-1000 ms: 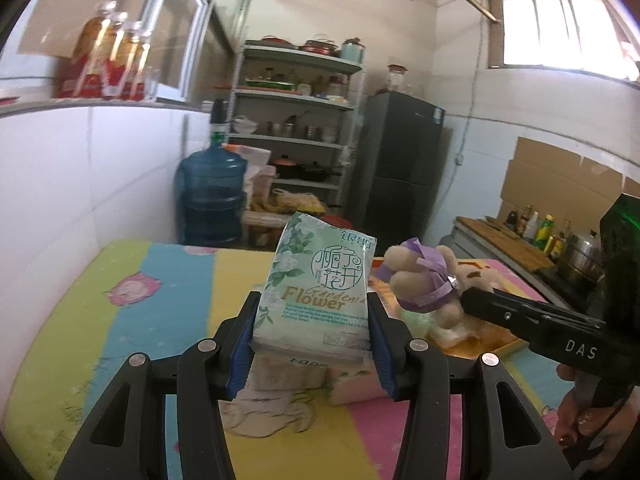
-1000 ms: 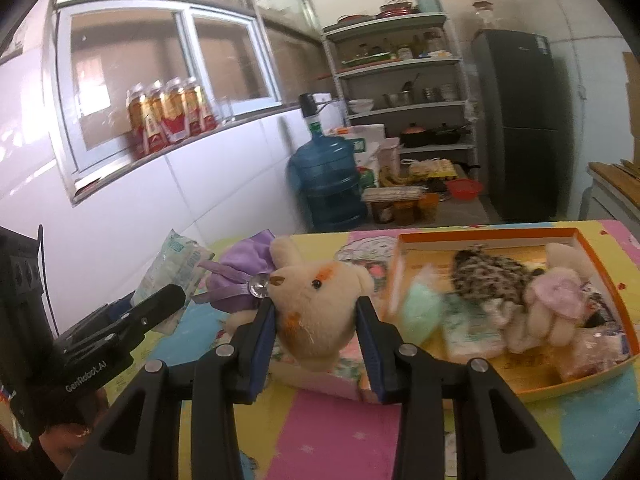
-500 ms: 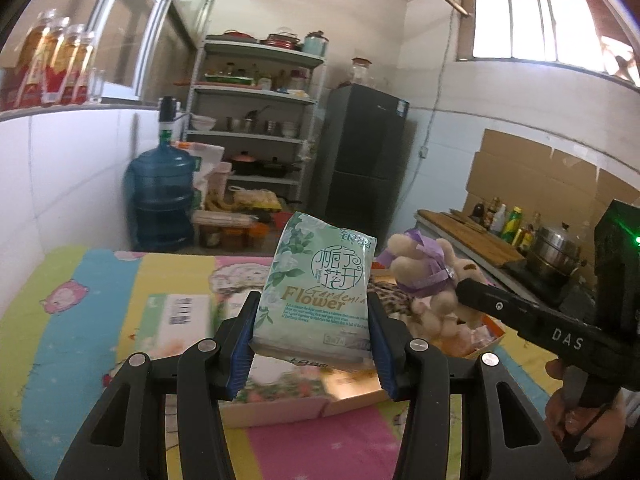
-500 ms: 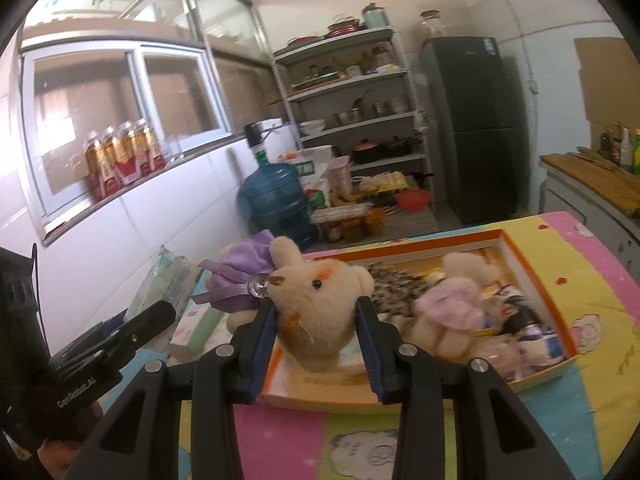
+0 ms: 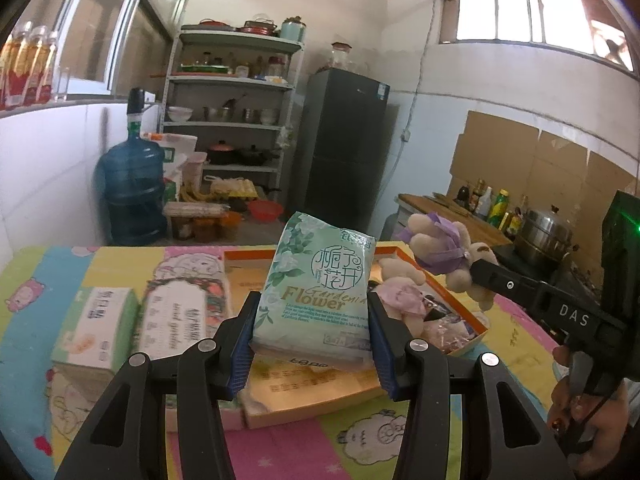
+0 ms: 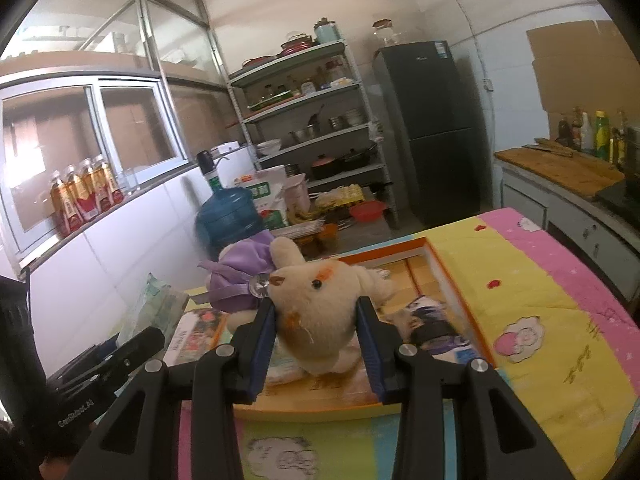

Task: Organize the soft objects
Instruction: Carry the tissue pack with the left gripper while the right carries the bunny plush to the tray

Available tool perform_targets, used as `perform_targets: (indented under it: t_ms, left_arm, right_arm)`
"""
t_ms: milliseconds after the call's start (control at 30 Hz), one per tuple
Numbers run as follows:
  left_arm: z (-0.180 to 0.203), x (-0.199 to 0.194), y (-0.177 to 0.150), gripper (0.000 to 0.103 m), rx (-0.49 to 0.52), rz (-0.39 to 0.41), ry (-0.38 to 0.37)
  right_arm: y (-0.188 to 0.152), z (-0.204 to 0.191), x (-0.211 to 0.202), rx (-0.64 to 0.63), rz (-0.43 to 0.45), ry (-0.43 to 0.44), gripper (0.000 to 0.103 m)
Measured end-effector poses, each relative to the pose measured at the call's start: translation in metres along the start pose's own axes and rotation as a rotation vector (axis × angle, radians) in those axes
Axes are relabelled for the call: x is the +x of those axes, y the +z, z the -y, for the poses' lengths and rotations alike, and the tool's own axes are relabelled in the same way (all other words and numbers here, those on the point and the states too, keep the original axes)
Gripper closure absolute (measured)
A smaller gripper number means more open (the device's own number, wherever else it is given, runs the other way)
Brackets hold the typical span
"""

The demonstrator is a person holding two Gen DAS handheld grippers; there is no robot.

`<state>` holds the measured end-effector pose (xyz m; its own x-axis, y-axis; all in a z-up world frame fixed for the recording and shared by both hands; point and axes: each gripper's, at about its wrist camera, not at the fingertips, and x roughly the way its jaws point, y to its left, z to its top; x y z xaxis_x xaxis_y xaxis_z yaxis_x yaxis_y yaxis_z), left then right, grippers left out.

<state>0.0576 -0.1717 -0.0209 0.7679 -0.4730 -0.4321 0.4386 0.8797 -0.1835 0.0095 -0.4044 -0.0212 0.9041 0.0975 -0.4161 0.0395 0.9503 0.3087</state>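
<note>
My left gripper (image 5: 313, 340) is shut on a green tissue pack (image 5: 320, 288) marked "Flower" and holds it upright above the orange tray (image 5: 320, 400). My right gripper (image 6: 316, 348) is shut on a beige plush bunny (image 6: 316, 312) with a purple dress, held over the same tray (image 6: 460, 296). In the left wrist view the bunny (image 5: 444, 248) and right gripper show at the right. Another plush toy (image 5: 400, 296) in a lilac dress and small packs lie in the tray.
Two tissue boxes (image 5: 96, 320) (image 5: 184, 312) lie on the colourful cartoon cloth (image 5: 40, 276) left of the tray. Behind the table stand a blue water jug (image 5: 132, 196), a shelf rack (image 5: 228, 120) and a dark fridge (image 5: 340, 152). A counter with bottles (image 6: 560, 168) is at the right.
Both grippers have swung to the right with their loads. The tray now lies under both of them, and the tissue boxes have come into view at the left.
</note>
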Motion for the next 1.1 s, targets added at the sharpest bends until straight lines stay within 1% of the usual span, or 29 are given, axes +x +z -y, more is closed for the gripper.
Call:
perform_targets:
  t_ms: [233, 467, 800, 933, 1100]
  left_arm:
    - [0.019, 0.021, -0.005, 0.051, 0.008, -0.033, -0.005]
    - [0.026, 0.035, -0.006, 0.051, -0.005, -0.047, 0.004]
    - [0.029, 0.065, -0.014, 0.051, -0.024, -0.102, 0.019]
    - [0.031, 0.076, -0.017, 0.051, -0.029, -0.111, 0.021]
    - [0.031, 0.087, -0.021, 0.051, -0.030, -0.128, 0.029]
  right_arm:
    - [0.000, 0.026, 0.004, 0.016, -0.011, -0.027, 0.063]
    - [0.008, 0.049, 0.015, 0.032, -0.022, -0.042, 0.063]
    - [0.010, 0.060, 0.041, 0.034, -0.067, -0.037, 0.063]
    - [0.016, 0.065, 0.054, 0.044, -0.084, -0.049, 0.063]
    - [0.022, 0.064, 0.072, 0.025, -0.093, -0.079, 0.063]
